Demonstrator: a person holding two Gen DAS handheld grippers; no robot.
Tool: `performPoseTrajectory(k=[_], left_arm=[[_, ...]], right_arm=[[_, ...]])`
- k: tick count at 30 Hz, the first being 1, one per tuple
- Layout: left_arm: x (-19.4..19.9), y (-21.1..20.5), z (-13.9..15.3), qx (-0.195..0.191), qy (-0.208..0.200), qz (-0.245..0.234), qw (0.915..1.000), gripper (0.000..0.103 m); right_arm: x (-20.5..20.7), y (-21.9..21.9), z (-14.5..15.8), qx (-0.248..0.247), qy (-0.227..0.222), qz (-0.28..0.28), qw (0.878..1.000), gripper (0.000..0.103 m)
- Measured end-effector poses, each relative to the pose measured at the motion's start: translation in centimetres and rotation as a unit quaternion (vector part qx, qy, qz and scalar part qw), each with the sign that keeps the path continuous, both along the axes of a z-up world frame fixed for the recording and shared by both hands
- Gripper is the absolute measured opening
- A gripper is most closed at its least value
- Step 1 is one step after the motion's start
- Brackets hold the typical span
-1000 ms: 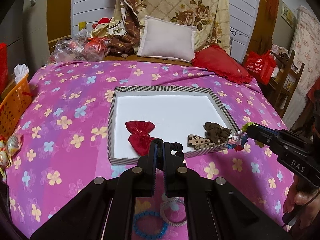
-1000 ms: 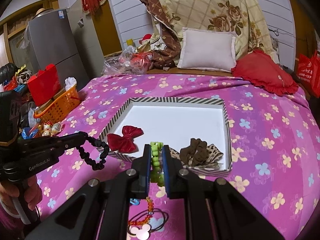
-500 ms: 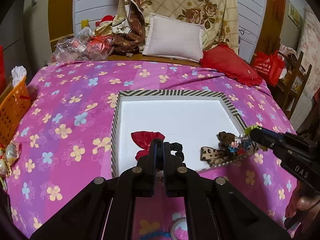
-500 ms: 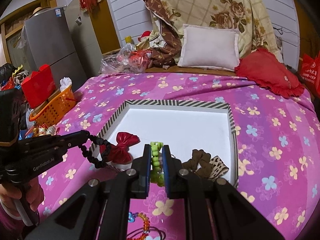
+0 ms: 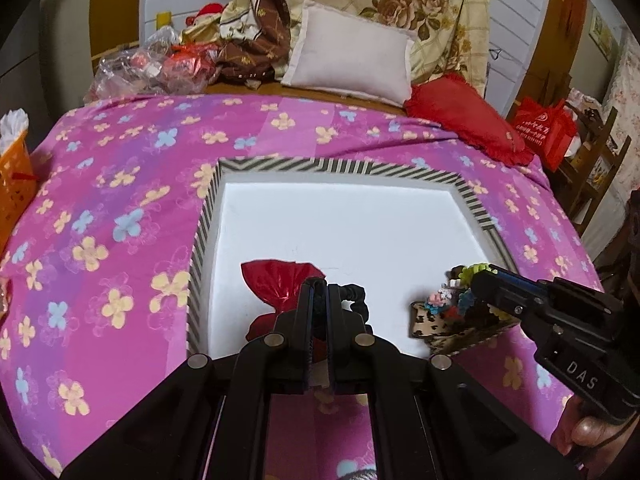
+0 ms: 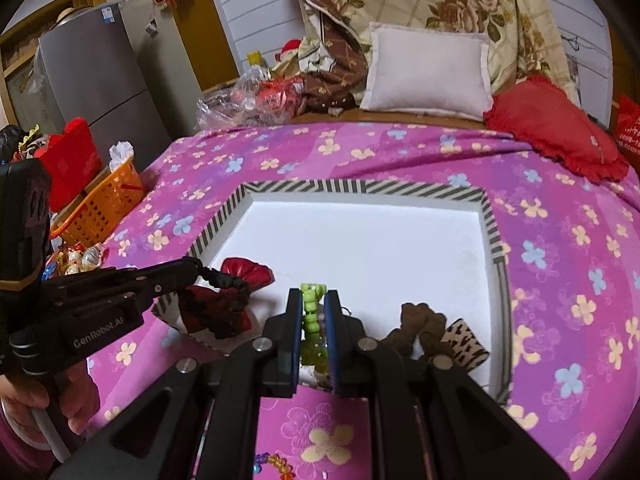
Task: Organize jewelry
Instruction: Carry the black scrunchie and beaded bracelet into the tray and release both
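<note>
The left tongs are clamping a black hair tie, whose loop is bulging out to the right of the closed tips. The right tongs are pinching a green bead string, which is hanging straight down between the pads.

Both loads are sitting over the near edge of the striped box on the bed, so the white floor of the box is lying directly ahead of and below each pair of tongs. Seen from the right wrist, the left tongs are hovering over the near left corner, right above the red bow. The right tongs are hanging over the near right side, just above the brown bow and the leopard clip.

Neither hand is looking nearer than the other; each is working its own side. The open white stretch beyond the bows is probably the safest place to let go, since dropping here would pile the pieces on what is already lying there.
</note>
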State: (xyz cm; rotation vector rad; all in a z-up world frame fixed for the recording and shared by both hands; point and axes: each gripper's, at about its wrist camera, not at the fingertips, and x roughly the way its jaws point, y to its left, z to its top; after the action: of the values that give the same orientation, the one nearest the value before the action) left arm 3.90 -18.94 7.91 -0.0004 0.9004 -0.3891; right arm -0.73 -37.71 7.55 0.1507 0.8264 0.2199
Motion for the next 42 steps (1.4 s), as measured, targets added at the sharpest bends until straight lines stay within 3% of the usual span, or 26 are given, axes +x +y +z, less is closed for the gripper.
performPoseTrajectory(k=[13, 20, 23, 25, 33, 42], left_arm=[[1.2, -0.2, -3.7, 0.04, 0.019, 0.009, 0.999, 0.0], [1.0, -0.4, -4.0, 0.046, 0.017, 0.008, 0.9988, 0.0], [0.7, -0.4, -3.9, 0.043, 0.016, 0.007, 0.9989, 0.012], [0.5, -0.2, -3.7, 0.035, 0.015, 0.012, 0.9992, 0.019], [-0.7, 0.5, -2.1, 0.027, -0.005, 0.021, 0.9994, 0.032], [-3.1, 1.8, 0.2, 0.029, -0.034, 0.039, 0.9982, 0.033]], right_arm=[[1.6, -1.2, -4.9, -0.002, 0.048, -0.023, 0.999, 0.011], [1.4, -0.9, -5.4, -0.011, 0.054, -0.023, 0.998, 0.012], [1.1, -0.9, -5.3, -0.01, 0.054, -0.026, 0.998, 0.025], [0.8, -0.8, -5.1, -0.008, 0.05, -0.027, 0.998, 0.044], [-0.8, -0.5, -3.0, -0.004, 0.025, -0.022, 0.999, 0.052], [-3.9, -0.1, -0.4, -0.014, -0.001, -0.035, 0.999, 0.067]])
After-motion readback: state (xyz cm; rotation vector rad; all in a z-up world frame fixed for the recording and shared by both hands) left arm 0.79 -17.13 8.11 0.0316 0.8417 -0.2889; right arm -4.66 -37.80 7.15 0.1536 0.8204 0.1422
